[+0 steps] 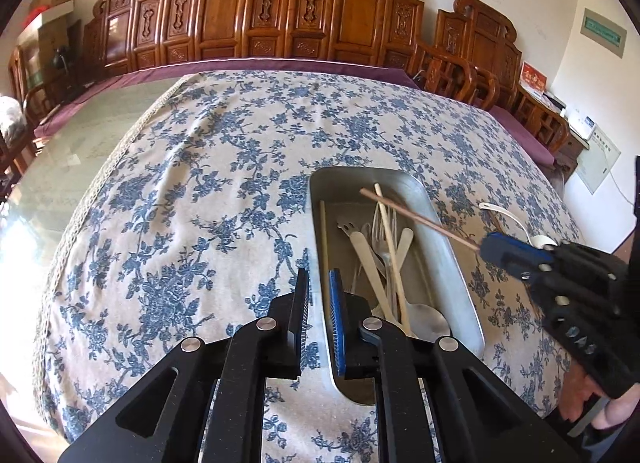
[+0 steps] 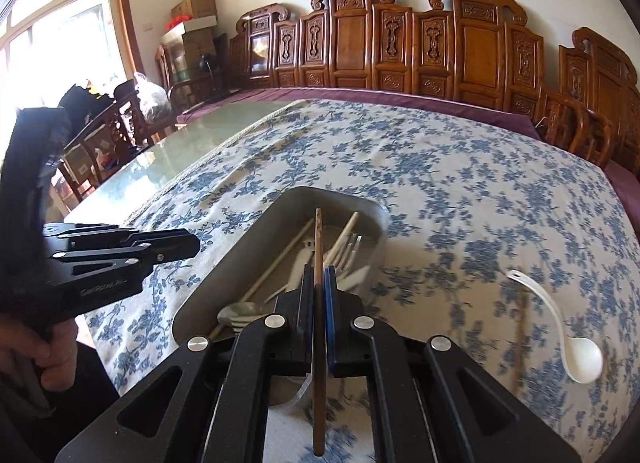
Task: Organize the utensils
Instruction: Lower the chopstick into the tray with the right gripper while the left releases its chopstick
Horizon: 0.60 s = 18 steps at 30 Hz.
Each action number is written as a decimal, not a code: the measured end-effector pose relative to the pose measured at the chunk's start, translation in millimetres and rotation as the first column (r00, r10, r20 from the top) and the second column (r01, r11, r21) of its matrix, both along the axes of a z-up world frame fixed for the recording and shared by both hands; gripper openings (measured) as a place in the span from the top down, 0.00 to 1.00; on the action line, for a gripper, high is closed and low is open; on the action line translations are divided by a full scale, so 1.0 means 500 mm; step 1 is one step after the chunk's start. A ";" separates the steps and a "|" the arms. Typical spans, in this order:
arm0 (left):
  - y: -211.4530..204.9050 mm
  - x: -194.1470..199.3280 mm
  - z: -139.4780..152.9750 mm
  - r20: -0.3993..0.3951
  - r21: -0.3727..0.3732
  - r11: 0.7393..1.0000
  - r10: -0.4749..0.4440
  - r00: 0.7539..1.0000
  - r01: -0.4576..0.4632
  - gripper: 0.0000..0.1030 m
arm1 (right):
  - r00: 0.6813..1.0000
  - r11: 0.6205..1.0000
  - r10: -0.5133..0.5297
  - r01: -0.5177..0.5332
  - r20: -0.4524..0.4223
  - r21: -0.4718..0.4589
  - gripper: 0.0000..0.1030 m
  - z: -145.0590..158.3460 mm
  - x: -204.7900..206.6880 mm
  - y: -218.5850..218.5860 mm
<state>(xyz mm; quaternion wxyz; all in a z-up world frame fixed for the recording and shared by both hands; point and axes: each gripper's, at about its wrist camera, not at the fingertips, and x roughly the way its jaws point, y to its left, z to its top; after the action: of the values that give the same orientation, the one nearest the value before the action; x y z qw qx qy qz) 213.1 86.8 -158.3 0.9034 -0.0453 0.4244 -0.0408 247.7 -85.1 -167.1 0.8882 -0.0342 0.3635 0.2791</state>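
Floral-clothed worktop (image 1: 180, 203): tray (image 1: 460, 263) already stocked with forks, spoons and chopsticks; right gripper (image 2: 319, 277) clamped on a brown chopstick (image 2: 318, 239) above it, left gripper (image 1: 319, 291) narrow, empty; white spoon (image 2: 576, 359) left outside.

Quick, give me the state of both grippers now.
Left gripper: jaws nearly shut, nothing between them, beside the metal tray.
Right gripper: jaws shut on a brown chopstick, over the tray.

Left tool (image 1: 319, 295) nearly shut and empty; right tool (image 2: 319, 277) clamped, both angled downward.
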 end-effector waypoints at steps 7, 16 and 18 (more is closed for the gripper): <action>-0.001 0.002 0.002 0.008 0.006 1.000 0.008 1.000 -0.008 0.91 | 1.000 1.000 -0.009 0.008 -0.016 -0.010 0.94 -0.022 0.028 0.044; -0.004 0.002 0.010 0.025 0.002 1.000 0.011 1.000 -0.011 0.91 | 0.998 1.000 0.004 -0.004 -0.065 0.010 0.94 -0.055 0.036 0.064; -0.005 0.002 0.009 0.025 0.003 1.000 0.009 1.000 -0.009 0.91 | 0.997 1.000 0.006 -0.005 -0.071 0.013 0.94 -0.059 0.033 0.065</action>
<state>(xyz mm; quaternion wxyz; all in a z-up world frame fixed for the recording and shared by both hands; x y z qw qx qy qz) 213.9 84.0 -153.7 0.9088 -0.0450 0.4131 -0.0368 264.3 -52.4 -196.4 0.8741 -0.0197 0.3931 0.2847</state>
